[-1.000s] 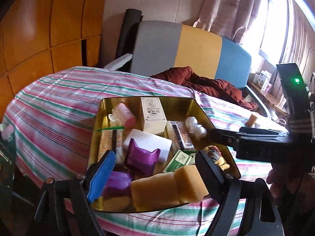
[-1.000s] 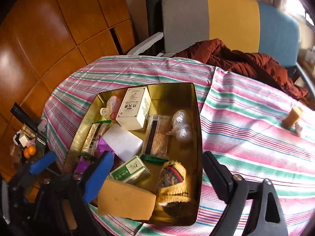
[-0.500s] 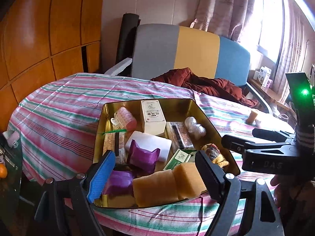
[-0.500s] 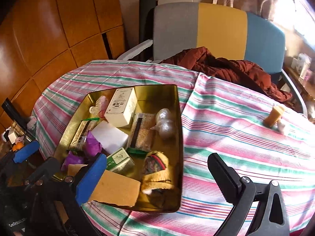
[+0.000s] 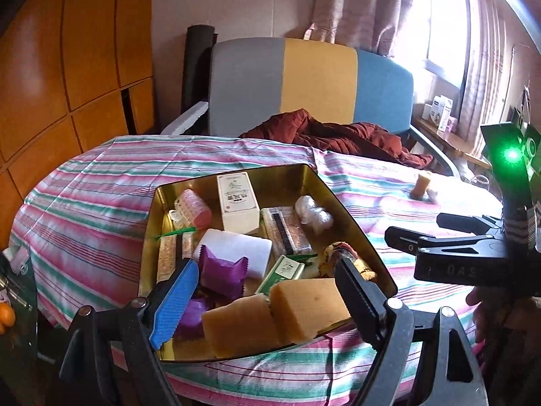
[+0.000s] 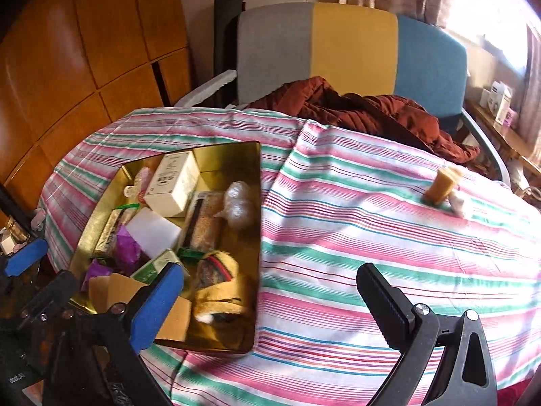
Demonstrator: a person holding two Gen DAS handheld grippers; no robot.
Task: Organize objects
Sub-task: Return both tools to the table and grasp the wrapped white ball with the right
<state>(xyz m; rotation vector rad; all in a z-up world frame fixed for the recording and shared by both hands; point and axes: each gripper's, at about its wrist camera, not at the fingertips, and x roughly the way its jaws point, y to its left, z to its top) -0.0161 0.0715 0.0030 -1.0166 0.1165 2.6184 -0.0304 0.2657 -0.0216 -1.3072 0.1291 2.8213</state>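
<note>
My right tongs (image 6: 270, 301) have just been opening and stand wide, empty, over the worktop's (image 6: 338, 237) near edge. The small tan block (image 6: 441, 186) lies ahead toward the far right edge, upright-tilted. My left tongs (image 5: 263, 297), also spread and empty, hover over the gold tin (image 5: 351, 209), farther off.

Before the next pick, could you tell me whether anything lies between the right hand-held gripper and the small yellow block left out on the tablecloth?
Nothing visible does: only bare striped tablecloth lies between the open right hand-held gripper and the yellow block.
</note>
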